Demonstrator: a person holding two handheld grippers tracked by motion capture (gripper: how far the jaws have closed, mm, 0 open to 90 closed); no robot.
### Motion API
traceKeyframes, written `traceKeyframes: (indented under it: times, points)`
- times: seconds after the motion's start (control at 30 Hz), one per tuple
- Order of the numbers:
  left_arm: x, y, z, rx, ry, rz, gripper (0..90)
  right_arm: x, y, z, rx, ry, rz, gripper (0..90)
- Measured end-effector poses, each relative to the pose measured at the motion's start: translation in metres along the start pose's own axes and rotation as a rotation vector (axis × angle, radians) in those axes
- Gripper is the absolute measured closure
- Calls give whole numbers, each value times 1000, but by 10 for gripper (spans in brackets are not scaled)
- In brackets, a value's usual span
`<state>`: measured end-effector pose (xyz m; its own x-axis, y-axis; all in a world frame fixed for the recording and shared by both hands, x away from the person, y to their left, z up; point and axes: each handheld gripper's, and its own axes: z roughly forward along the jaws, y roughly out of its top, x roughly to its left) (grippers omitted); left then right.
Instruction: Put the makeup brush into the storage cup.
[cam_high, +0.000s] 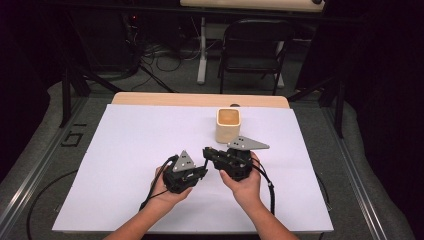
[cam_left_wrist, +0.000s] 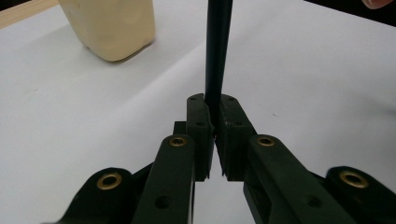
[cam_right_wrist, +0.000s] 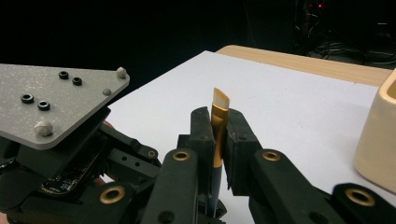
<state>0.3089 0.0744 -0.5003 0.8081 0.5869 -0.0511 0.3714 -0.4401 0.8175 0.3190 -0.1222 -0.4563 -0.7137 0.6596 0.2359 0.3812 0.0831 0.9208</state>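
1. Both grippers grip one small brush (cam_right_wrist: 218, 126) above the white surface (cam_high: 130, 150), just in front of the cream cup (cam_high: 229, 125). The left gripper (cam_left_wrist: 214, 133) has its jaws closed tight on the dark handle; the right gripper (cam_right_wrist: 219, 135) has its jaws closed on the gold ferrule, with the pale bristles poking out above the tips.

2. Two rigid grips on one thin stick are the main risk. If either hand twists or drifts while the other stays put, the handle can bend, snap, or lever out of one set of jaws.

3. The right jaws sit on the smooth metal ferrule, very near the bristles. A slight slide upward would pinch and splay the bristles; a slide downward would leave the grip loose.

4. If the left jaws let go before the right grip is firm, the brush can pivot in the jaws and hang crooked, or drop onto the surface and roll.

5. The cup stands close behind the right hand (cam_high: 245, 182). It looks light, and if the brush is meant for it, a swing toward it with the brush tilted can strike the rim (cam_high: 229, 111) and push or tip the cup instead of clearing the opening.

6. The trailing cables (cam_high: 270, 192) lie near the wrists and could snag a quick move.
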Motion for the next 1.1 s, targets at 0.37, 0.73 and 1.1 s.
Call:
traceKeyframes:
  times: [0.37,0.73,1.1]
  points:
    - [5,0,-3,-45,-13,-23,695,-1,1,-2,-4,-14,-8,837]
    - [16,0,-9,-68,-2,-69,567,-3,2,-5,-14,-68,-54,837]
    - [31,-3,-17,-119,58,-80,405,-11,5,-10,-34,-111,-61,837]
